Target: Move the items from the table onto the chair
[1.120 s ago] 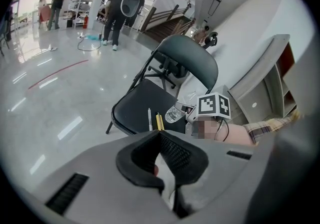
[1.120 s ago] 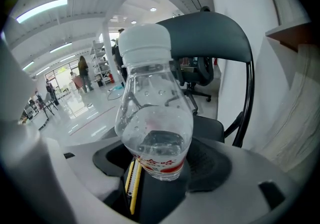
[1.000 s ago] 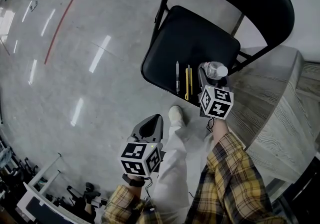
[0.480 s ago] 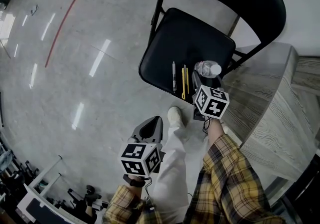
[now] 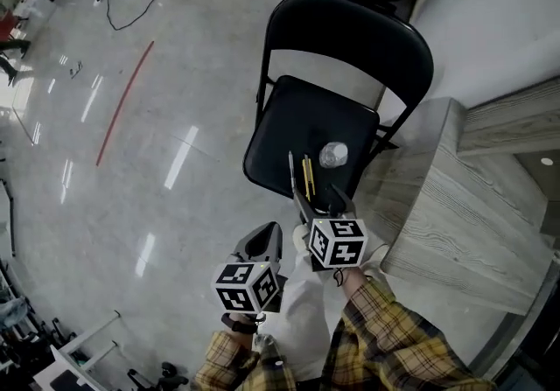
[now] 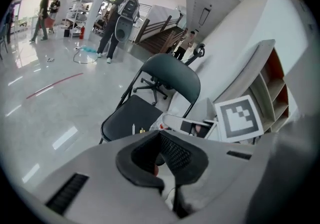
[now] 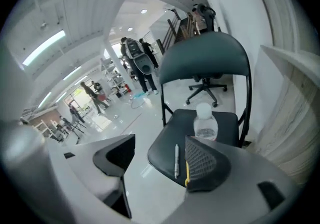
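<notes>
A black folding chair [image 5: 289, 122] holds three items on its seat: a clear water bottle [image 5: 333, 154] standing upright, a pen [image 5: 290, 172] and a yellow utility knife [image 5: 307, 178] lying side by side. My right gripper [image 5: 319, 201] hovers just off the seat's front edge, open and empty. In the right gripper view the bottle [image 7: 205, 124] stands beyond the right gripper [image 7: 159, 148], with the pen [image 7: 176, 160] between the fingers' line of sight. My left gripper [image 5: 262, 239] hangs lower left over the floor, shut and empty; its jaws [image 6: 159, 138] meet.
A grey wooden table [image 5: 455, 223] stands right of the chair, its top bare. Glossy floor with a red line [image 5: 122, 101] and a cable [image 5: 131, 0] lies to the left. An office chair [image 7: 207, 83] and several people [image 6: 117, 20] are far behind.
The right gripper has let go of the bottle and drawn back from the seat; the bottle now stands alone. The head view has pulled back. The left gripper has barely moved.
</notes>
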{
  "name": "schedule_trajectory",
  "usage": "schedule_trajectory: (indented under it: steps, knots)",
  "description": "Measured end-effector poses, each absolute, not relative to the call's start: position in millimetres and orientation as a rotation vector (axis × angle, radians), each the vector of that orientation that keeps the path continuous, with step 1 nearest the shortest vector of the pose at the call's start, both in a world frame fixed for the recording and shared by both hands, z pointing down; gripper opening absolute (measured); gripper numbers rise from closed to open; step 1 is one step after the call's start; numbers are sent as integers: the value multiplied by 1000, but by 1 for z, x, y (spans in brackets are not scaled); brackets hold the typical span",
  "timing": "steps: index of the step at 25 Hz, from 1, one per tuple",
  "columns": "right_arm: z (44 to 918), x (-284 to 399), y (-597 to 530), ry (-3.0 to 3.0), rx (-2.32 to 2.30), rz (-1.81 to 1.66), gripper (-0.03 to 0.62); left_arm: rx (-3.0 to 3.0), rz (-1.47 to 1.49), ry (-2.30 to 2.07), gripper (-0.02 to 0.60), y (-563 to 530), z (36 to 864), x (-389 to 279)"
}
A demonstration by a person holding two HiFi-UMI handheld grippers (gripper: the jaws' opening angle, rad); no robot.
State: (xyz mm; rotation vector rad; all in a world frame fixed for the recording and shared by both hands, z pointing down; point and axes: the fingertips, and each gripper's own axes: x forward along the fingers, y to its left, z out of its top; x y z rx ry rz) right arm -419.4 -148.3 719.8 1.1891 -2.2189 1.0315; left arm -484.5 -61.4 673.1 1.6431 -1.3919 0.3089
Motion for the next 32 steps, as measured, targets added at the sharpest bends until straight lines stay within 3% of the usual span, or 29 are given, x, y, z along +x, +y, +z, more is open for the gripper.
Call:
schedule_trajectory:
  steps: [8,15,17,19,23,32]
  knots:
    - [532,-363,-136,-2509,1151,961,321,1815,205,-1406,5,-90,548,-424]
    - [425,-211,-125,-2630,1367,806,315,2079,203,-1251,5,-115,467,-287]
    - [407,-156,-114,-2603,1459,734,272,2144,202,-1188,5,-114,448,-238]
    - [392,-102,-100,-2558,1560,664,170,2206,202,-1127,5,-110,429,-190]
    - [381,0,-72,-2488,1702,595,74,2303,199,-1024,5,-97,405,-96]
    - [375,147,-25,-2435,1793,540,18,2356,225,-910,5,-62,402,56]
